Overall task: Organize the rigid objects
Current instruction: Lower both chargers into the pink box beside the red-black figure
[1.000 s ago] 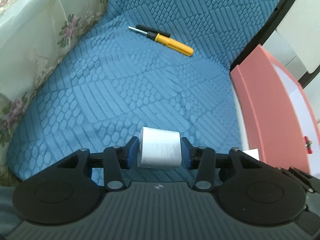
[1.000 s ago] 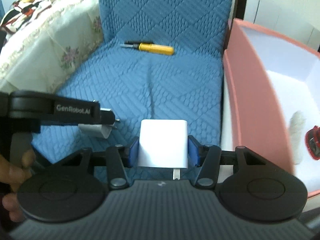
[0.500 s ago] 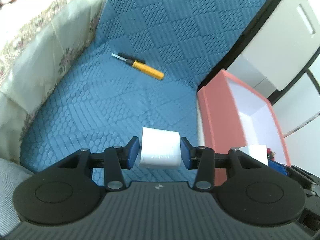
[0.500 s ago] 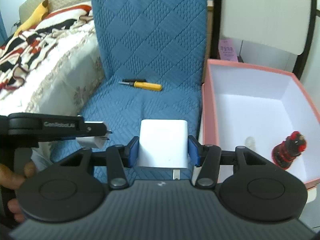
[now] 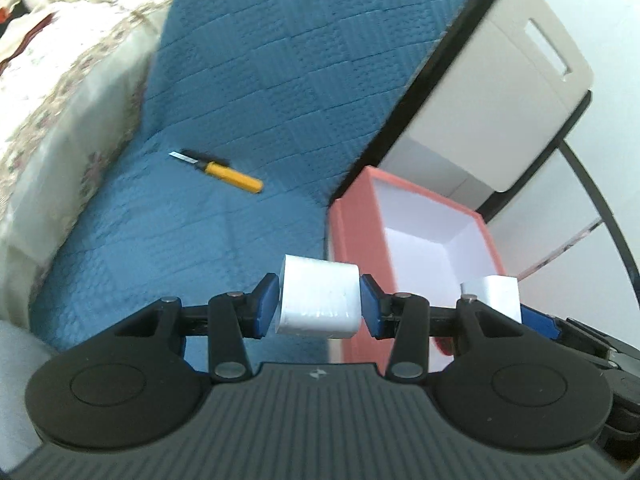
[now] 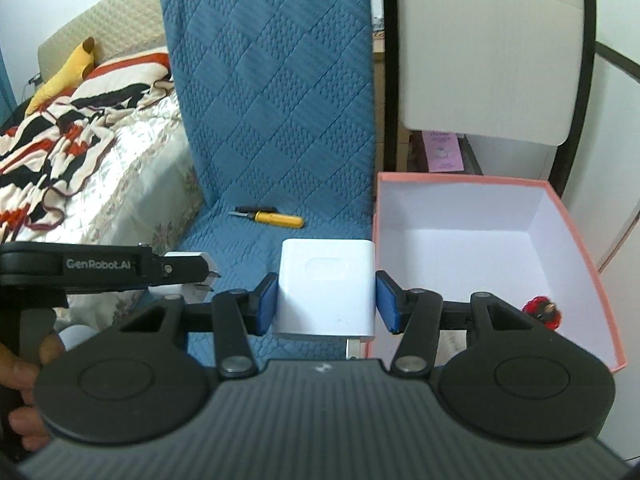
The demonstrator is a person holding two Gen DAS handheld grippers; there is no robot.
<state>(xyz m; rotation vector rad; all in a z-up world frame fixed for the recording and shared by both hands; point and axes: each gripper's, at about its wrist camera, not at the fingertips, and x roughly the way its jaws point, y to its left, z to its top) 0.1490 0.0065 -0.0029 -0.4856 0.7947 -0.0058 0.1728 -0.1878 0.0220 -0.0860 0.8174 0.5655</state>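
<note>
My left gripper (image 5: 319,307) is shut on a white charger block (image 5: 318,300), held in the air above the blue quilted seat (image 5: 180,240), beside the pink box (image 5: 356,248). My right gripper (image 6: 326,300) is shut on a second white charger block (image 6: 326,288), held near the pink box's (image 6: 584,248) left wall. The right gripper's block also shows in the left wrist view (image 5: 492,294). The left gripper shows in the right wrist view (image 6: 192,270) with its block. A yellow-handled utility knife (image 5: 222,170) lies on the seat, also seen in the right wrist view (image 6: 272,218).
A red and black object (image 6: 542,312) lies in the white-lined box. A white plastic cabinet (image 6: 488,48) stands behind the box. A bed with a floral cover (image 6: 116,176) and striped blanket (image 6: 72,108) lies left of the seat.
Both grippers have risen and pulled back with their blocks, so the seat, knife and box look farther and more of the room shows. Both stay shut.
</note>
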